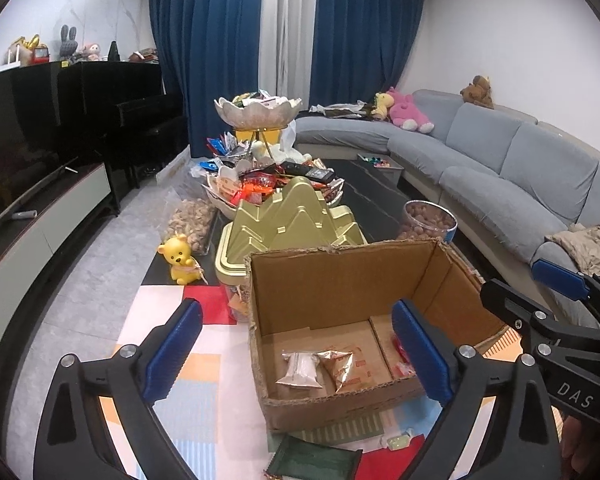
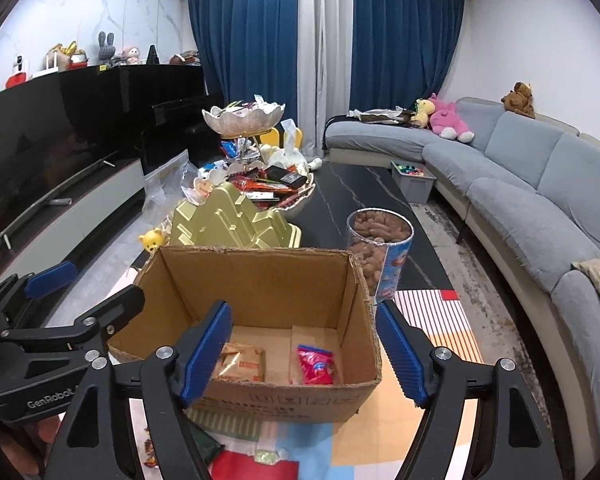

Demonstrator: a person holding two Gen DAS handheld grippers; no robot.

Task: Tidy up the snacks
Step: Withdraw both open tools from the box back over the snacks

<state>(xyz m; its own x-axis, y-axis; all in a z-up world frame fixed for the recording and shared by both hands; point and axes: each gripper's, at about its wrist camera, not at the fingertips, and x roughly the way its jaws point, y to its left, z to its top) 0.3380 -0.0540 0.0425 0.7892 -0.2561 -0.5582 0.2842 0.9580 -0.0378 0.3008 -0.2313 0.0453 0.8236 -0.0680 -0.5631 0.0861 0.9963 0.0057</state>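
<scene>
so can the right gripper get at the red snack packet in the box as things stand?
Probably yes. The right gripper is open and empty above the cardboard box, whose top is open; the red packet lies uncovered on the floor, nothing over it.

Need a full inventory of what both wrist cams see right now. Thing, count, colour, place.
cardboard box: 1, brown, open, on the patterned mat, nearest the cameras
silver packet: 1, silver, on the box floor
gold packet: 1, gold-orange, box floor, beside the silver one
red packet: 1, red, box floor, right side
gold lid: 1, gold, mountain-shaped, behind the box
nut canister: 1, clear with blue print, brown nuts, right of the box
tiered snack stand: 1, cream bowls, piled with mixed wrappers, far end of the table
bear figure: 1, yellow, table's left edge
green pouch: 1, dark green, on the mat before the box
sofa: 1, grey, right
left gripper: black, blue pads, open, empty
right gripper: same, open, empty
</scene>
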